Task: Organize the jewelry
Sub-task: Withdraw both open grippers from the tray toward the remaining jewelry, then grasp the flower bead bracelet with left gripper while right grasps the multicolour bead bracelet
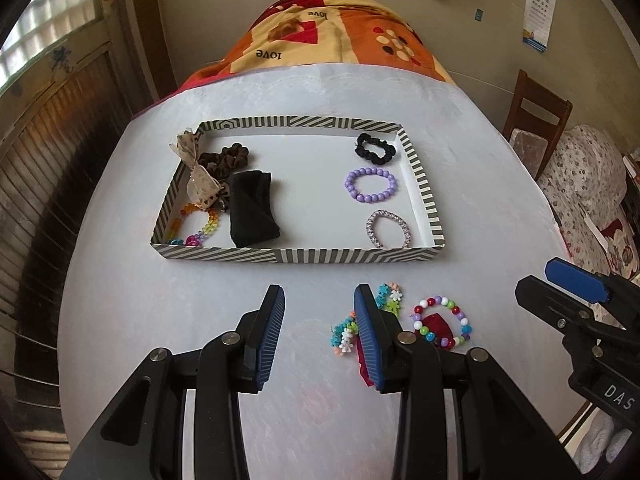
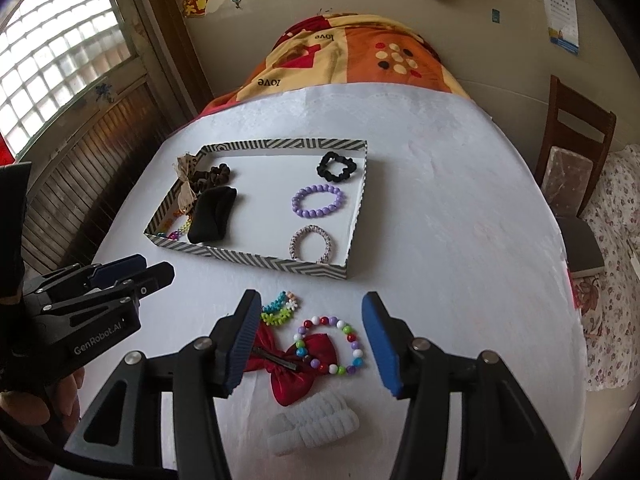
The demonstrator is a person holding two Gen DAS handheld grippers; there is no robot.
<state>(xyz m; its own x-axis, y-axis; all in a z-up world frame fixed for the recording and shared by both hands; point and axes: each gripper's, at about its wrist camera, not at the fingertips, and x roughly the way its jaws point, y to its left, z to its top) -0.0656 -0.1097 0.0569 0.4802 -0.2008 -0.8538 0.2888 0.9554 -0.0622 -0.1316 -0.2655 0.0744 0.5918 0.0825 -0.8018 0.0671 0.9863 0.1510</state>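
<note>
Right wrist: both tongs wide open, holding nothing.
Right tongs (image 2: pixel 316 342) straddle satin bow (image 2: pixel 294 376), bead bracelet (image 2: pixel 332 346); left tongs (image 1: pixel 320 336) beside.

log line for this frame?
left gripper: open, empty | right gripper: open over multicolor bead bracelet, red bow | tray: partly filled

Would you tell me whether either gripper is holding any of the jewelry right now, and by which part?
Nothing is held. The left gripper and right gripper are both open above the table, empty between their pads.
</note>
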